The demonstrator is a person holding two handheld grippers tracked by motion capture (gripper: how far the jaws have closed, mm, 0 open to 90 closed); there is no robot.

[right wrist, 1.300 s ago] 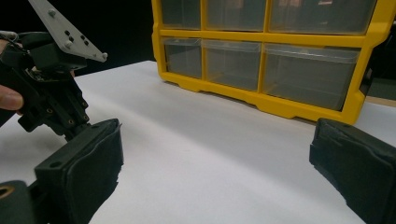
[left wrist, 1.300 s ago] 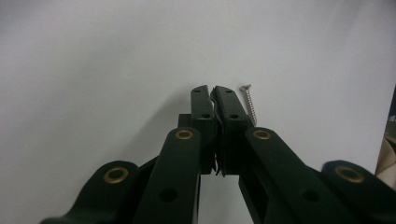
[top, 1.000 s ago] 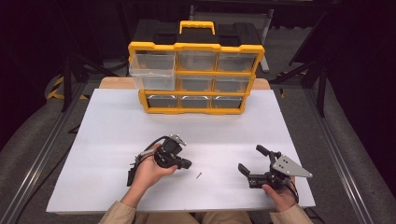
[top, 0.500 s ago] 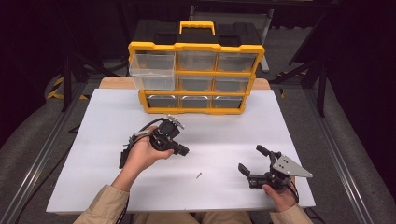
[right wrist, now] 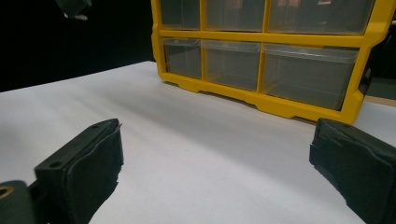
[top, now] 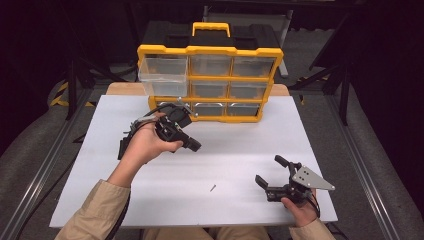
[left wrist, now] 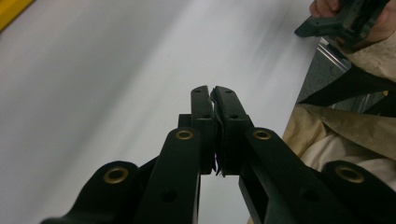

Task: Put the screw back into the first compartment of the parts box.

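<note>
We see a yellow drawer cabinet (top: 210, 82) with clear drawers standing at the far edge of the white table (top: 240, 150), and we use it as our landmark. Its top-left drawer (top: 163, 76) sticks out toward us, past the cabinet's front. Our left tongs (top: 187, 141) hover above the table just in front of the cabinet's lower left drawers, tilted so the tips point away from the cabinet and down toward the table's middle. In the left gripper view these tongs (left wrist: 213, 100) have their jaws pressed together, closed, and we cannot make out anything held between the pads; blurred white table lies beneath them. Our right tongs (top: 270, 170) rest low near the table's front right corner, well apart from the cabinet, held by our right hand (top: 299, 210) at the near edge. Their jaws stand wide open and empty, and in the right gripper view (right wrist: 212, 182) they face the cabinet's (right wrist: 261, 56) lower drawers across bare table. A small dark screw (top: 212, 188) lies alone on the table, well in front of the cabinet, roughly below its middle column, between the two tongs and touching neither. Our left hand (top: 145, 145) wraps the left tongs from behind, its beige sleeve (top: 92, 212) reaching back to the near edge.
</note>
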